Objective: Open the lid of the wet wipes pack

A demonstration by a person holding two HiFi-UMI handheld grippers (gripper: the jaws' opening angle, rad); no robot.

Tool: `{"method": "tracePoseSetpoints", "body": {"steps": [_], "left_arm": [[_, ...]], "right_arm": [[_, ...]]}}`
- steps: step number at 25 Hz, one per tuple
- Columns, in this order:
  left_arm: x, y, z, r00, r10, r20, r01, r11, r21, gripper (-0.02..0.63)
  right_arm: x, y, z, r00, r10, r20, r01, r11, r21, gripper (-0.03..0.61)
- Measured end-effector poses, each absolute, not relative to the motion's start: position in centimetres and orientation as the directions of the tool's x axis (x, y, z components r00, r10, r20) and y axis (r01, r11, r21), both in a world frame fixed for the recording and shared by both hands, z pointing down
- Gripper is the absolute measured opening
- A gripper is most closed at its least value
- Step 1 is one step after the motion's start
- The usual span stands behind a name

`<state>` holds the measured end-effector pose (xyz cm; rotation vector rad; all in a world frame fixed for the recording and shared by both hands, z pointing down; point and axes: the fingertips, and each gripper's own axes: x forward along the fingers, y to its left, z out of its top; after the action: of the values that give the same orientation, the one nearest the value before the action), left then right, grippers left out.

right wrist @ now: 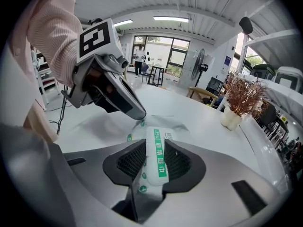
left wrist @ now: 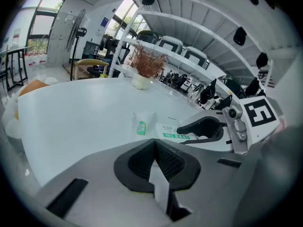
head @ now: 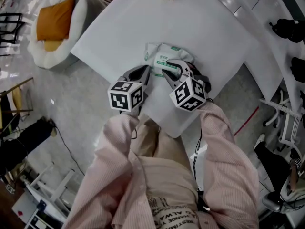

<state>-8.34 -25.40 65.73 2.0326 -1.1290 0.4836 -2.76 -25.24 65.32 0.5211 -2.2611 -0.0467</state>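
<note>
1. Nearest its own camera, the right gripper (right wrist: 154, 145) has its fingers closed on the white, green-banded lid flap (right wrist: 159, 162) of the wet wipes pack (head: 164, 56). The flap's long axis runs straight away between the fingers.
2. The pack lies on the white worktop (head: 119, 27), with both grippers at its near side.
3. The left gripper (left wrist: 154, 143) meets the pack's left end. Its fingers are pressed together on a thin white strip, seemingly the pack's sealed edge, so it appears to anchor the pack.
4. The right gripper is the one on the lid, so the opening pull probably falls to it: up and back from the pack, along the flap's length. Whether the flap has begun to lift cannot be told.
5. Beyond the pack, bare worktop reaches a potted dried plant (right wrist: 234, 112), well apart. On the pack's near side the worktop's edge is close and the person's sleeves (head: 224, 147) crowd in, so room to draw back is tighter there.
</note>
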Motion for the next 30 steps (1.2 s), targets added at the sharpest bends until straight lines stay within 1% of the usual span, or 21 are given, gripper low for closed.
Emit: {"method": "tracePoseSetpoints", "body": {"steps": [4,8,12,18,21,26,30], "left_arm": [[-8.1,-25.6,66.2,0.551,-0.532,0.643,-0.834,-0.35,0.426,0.0],[-8.0,-25.7,66.4,0.559,-0.518,0.647,-0.829,-0.357,0.43,0.0],[-7.9,-25.7,66.6,0.564,-0.494,0.662,-0.824,-0.381,0.418,0.0],[-7.9,-25.8,66.8,0.576,-0.481,0.661,-0.816,-0.388,0.428,0.0],[-7.8,-25.8,66.9,0.574,-0.477,0.666,-0.817,-0.395,0.421,0.0],[-7.8,-25.8,66.9,0.572,-0.479,0.666,-0.818,-0.391,0.422,0.0],[-7.8,-25.8,67.0,0.571,-0.476,0.669,-0.819,-0.389,0.422,0.0]], "right_arm": [[-2.8,-25.2,65.2,-0.604,-0.378,0.702,-0.366,0.914,0.178,0.107],[-2.8,-25.1,64.9,-0.612,-0.363,0.703,-0.362,0.919,0.159,0.079],[-2.6,-25.4,64.6,-0.642,-0.326,0.694,-0.417,0.908,0.042,0.077],[-2.5,-25.6,64.5,-0.671,-0.273,0.69,-0.441,0.895,-0.074,0.077],[-2.2,-26.1,64.0,-0.706,-0.262,0.658,-0.482,0.859,-0.175,0.076],[-1.3,-28.1,62.2,-0.771,-0.287,0.568,-0.539,0.77,-0.343,0.067],[-0.8,-29.4,61.5,-0.777,-0.31,0.548,-0.551,0.755,-0.355,0.054]]}}
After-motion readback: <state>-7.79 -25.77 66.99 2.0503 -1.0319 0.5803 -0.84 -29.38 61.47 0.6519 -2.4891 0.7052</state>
